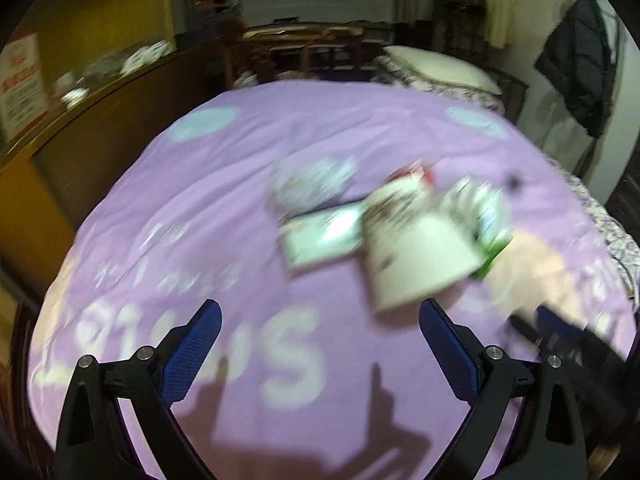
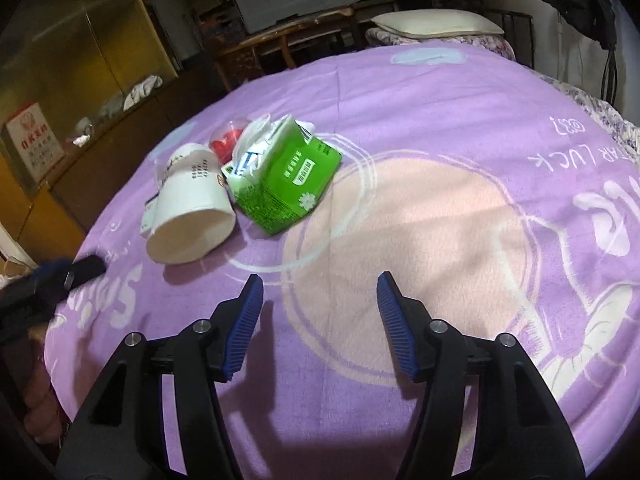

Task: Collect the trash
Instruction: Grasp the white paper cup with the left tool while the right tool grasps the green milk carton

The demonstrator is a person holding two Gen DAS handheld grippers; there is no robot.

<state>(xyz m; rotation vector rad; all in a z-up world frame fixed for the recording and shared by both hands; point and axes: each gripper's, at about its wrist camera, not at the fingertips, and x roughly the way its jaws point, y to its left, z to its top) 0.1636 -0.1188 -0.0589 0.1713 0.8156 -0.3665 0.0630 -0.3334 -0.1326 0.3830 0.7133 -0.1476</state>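
The trash lies in a heap on the purple blanket [image 2: 400,100]. A white paper cup [image 2: 192,216] lies on its side, its mouth towards me. A green tissue pack [image 2: 288,184] rests against it, with a red piece [image 2: 226,146] and a crumpled white wrapper [image 2: 256,136] behind. My right gripper [image 2: 320,284] hovers open and empty, below and to the right of the heap. The left wrist view is blurred: the cup [image 1: 412,248], a flat green-white packet [image 1: 320,236] and crumpled plastic [image 1: 312,180] lie ahead of my open, empty left gripper [image 1: 320,312].
The blanket covers a bed with a cream pillow [image 2: 436,22] at its far end. A wooden cabinet with a glass front [image 2: 80,80] runs along the left side. A dark jacket [image 1: 576,76] hangs at the right. A desk [image 2: 288,36] stands beyond the bed.
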